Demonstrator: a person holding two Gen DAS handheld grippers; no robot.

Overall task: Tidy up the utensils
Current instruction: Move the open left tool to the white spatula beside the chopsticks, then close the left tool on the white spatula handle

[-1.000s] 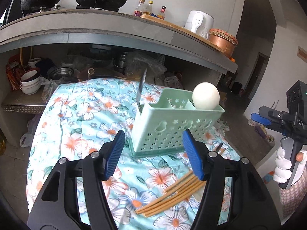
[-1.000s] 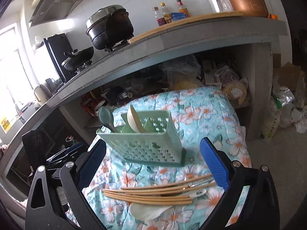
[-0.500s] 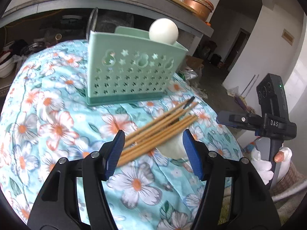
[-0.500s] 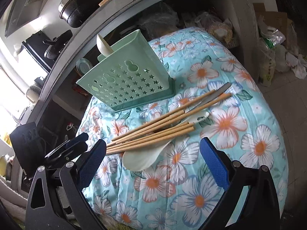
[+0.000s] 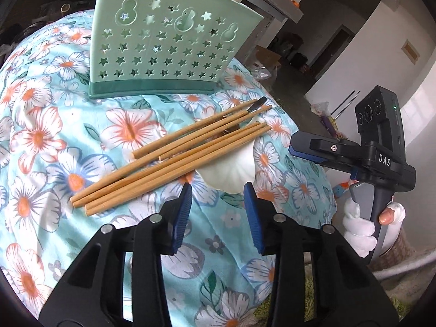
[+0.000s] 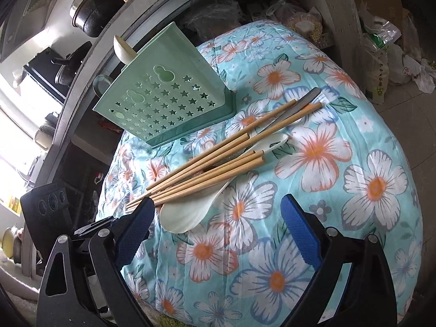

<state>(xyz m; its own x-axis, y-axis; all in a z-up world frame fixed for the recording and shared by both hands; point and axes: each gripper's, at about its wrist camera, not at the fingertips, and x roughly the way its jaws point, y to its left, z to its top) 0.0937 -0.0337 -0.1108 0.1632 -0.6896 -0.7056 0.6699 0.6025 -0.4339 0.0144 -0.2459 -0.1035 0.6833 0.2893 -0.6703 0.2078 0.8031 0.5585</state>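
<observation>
Left tool (image 5: 217, 190) narrowing, empty; right tool (image 6: 218, 215) wide, closing slightly.

A grey concrete counter (image 6: 114, 41) was seen running behind the table, with a dark pot (image 6: 92, 16) set on it; bright daylight was admitted by a window (image 6: 11, 114) at the left. White walls (image 5: 387, 27) and a dark doorway (image 5: 332, 49) were shown; bags (image 6: 381, 54) were heaped on the tiled floor (image 6: 408, 125).

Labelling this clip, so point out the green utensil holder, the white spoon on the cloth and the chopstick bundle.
green utensil holder (image 5: 163, 54): left wrist view, star-punched front wall.
white spoon (image 6: 188, 212): right wrist view, its bowl.
chopstick bundle (image 5: 169, 163): left wrist view, middle of the sticks.
</observation>
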